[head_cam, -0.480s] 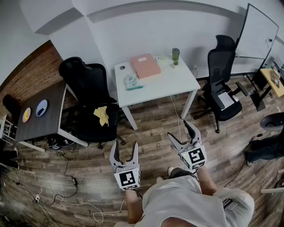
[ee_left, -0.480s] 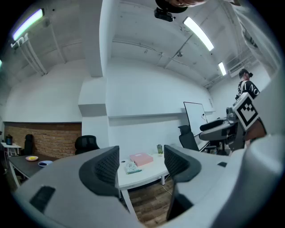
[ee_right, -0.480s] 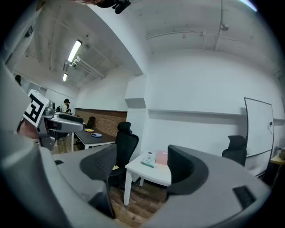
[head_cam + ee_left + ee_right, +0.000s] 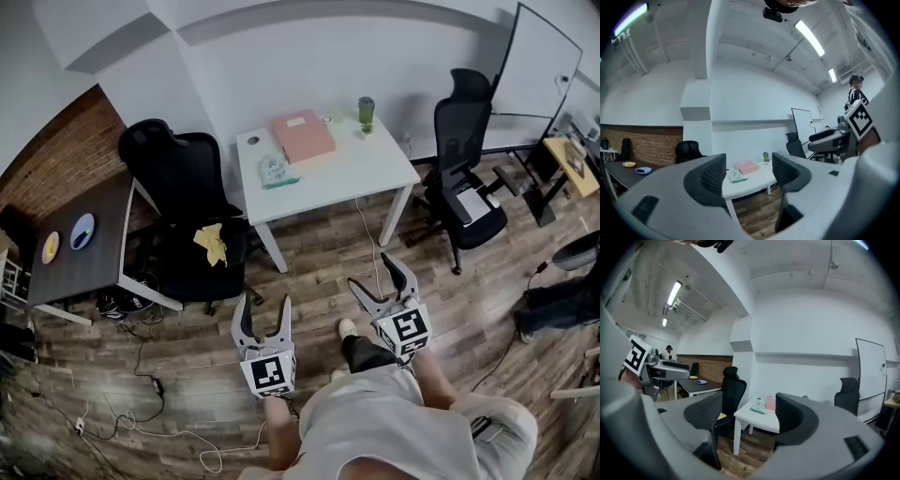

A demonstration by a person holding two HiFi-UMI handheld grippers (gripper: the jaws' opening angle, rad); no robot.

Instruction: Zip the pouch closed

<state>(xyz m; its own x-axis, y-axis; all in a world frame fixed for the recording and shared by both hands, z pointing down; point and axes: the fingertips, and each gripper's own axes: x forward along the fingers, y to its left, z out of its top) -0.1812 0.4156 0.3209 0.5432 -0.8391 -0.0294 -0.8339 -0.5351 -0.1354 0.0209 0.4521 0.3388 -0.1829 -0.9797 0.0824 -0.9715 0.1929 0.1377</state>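
Observation:
The small clear pouch with a teal edge (image 4: 274,172) lies on the white table (image 4: 328,178) across the room, beside a pink box (image 4: 303,136). It also shows far off between the jaws in the left gripper view, as the pouch (image 4: 736,176), and in the right gripper view, as the pouch (image 4: 757,405). My left gripper (image 4: 264,314) and right gripper (image 4: 375,277) are held level over the wooden floor, well short of the table. Both are open and empty. They show the same way as the left gripper (image 4: 749,172) and the right gripper (image 4: 747,416).
A green cup (image 4: 366,112) stands at the table's far edge. A black office chair with a yellow cloth (image 4: 211,242) sits left of the table, and another chair (image 4: 464,178) to its right. A dark desk (image 4: 80,248) is at left. Cables (image 4: 141,375) trail over the floor.
The person's foot has stepped forward toward the table and both grippers have moved slightly forward with it. Both stay open and empty.

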